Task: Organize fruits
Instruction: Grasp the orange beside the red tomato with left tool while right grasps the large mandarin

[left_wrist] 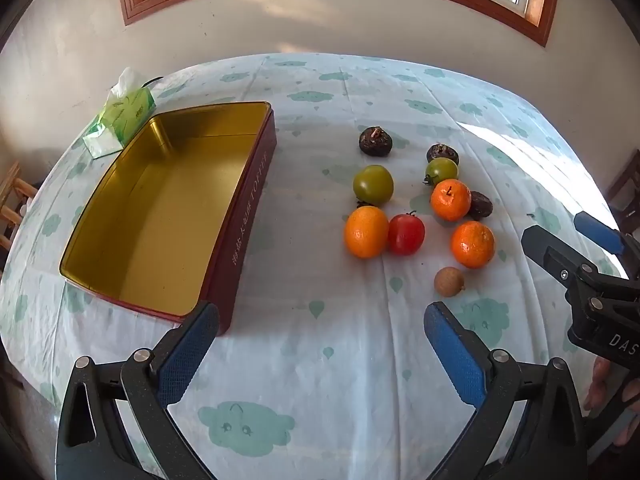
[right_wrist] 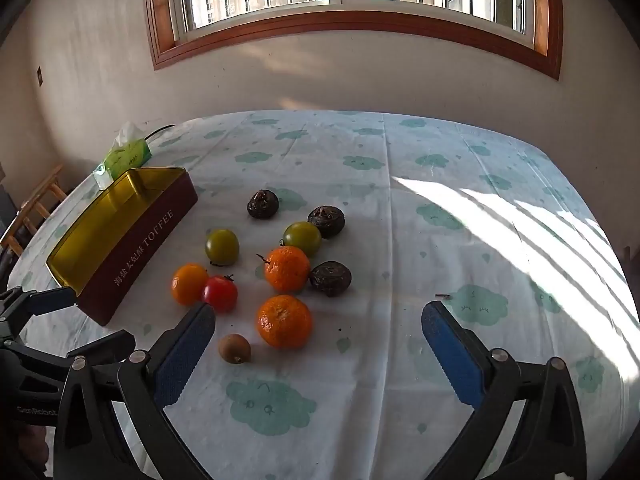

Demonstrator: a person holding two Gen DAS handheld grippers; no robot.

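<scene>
**Fruit waiting beside the open tin**

On the tabletop (left_wrist: 320, 360), toward its left edge, the empty toffee tin (left_wrist: 168, 208) is lying open. Oranges (left_wrist: 366, 232), tomatoes (left_wrist: 373, 185) and dark fruits (left_wrist: 375, 141) are clustering mid-cloth. The left hand-held gripper (left_wrist: 320, 356) and right hand-held gripper (right_wrist: 318, 360) are hovering wide, holding nothing.

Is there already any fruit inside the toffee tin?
No, the toffee tin shows only its bare golden floor in the left wrist view.

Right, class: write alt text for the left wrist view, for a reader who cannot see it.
An open left claw hovers over a cloud-print tablecloth, facing an empty gold-lined toffee tin on the left and loose fruit on the right: three oranges, two green tomatoes, a red tomato. The right claw enters at the right edge.
</scene>
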